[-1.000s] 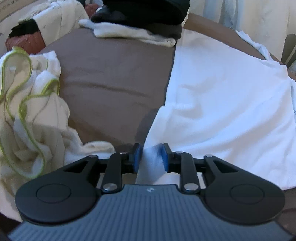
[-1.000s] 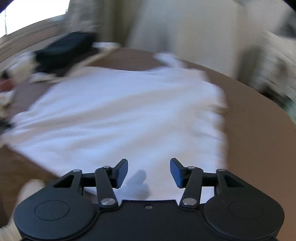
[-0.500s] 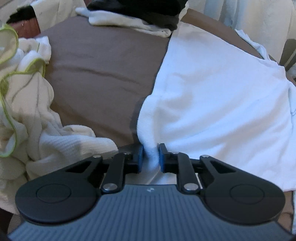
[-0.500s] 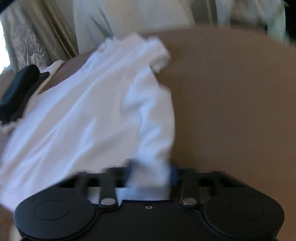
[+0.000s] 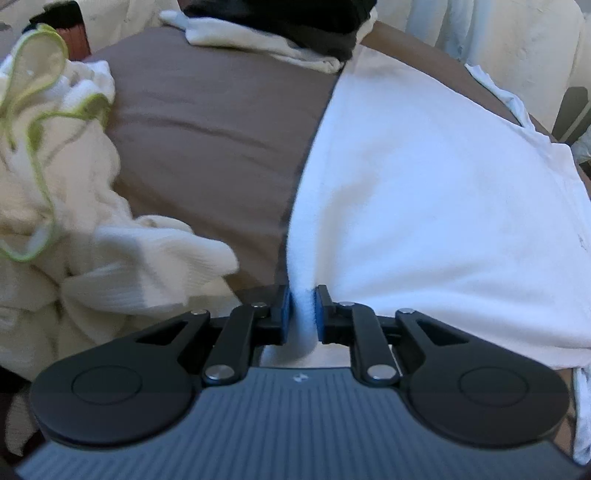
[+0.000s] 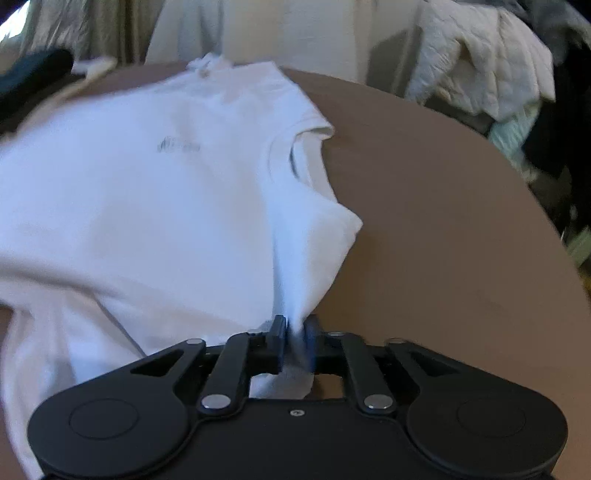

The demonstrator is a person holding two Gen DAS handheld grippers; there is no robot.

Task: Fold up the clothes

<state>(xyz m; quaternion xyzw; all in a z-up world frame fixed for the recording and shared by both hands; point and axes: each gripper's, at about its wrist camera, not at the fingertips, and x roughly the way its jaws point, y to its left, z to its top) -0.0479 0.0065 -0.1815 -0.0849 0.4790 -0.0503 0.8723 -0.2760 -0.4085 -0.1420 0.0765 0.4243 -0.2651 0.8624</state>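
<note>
A white T-shirt [image 5: 436, 192] lies spread on the brown bed cover [image 5: 214, 122]. My left gripper [image 5: 302, 314] is shut on the shirt's near left edge, with a fold of cloth pinched between the blue pads. In the right wrist view the same shirt [image 6: 155, 192] shows a small grey chest print and a neckline. My right gripper [image 6: 294, 341] is shut on the shirt's near right edge, by the sleeve, and the cloth rises toward the jaws.
A heap of cream clothes with green trim [image 5: 48, 184] lies at the left. Dark and cream garments [image 5: 288, 26] are piled at the far edge. More pale clothes [image 6: 476, 55] hang over furniture beyond the bed's right side. Bare brown cover [image 6: 443, 229] lies right of the shirt.
My right gripper went from open over the shirt to shut on its right edge. My left gripper kept its hold and tightened on the gathered left edge.
</note>
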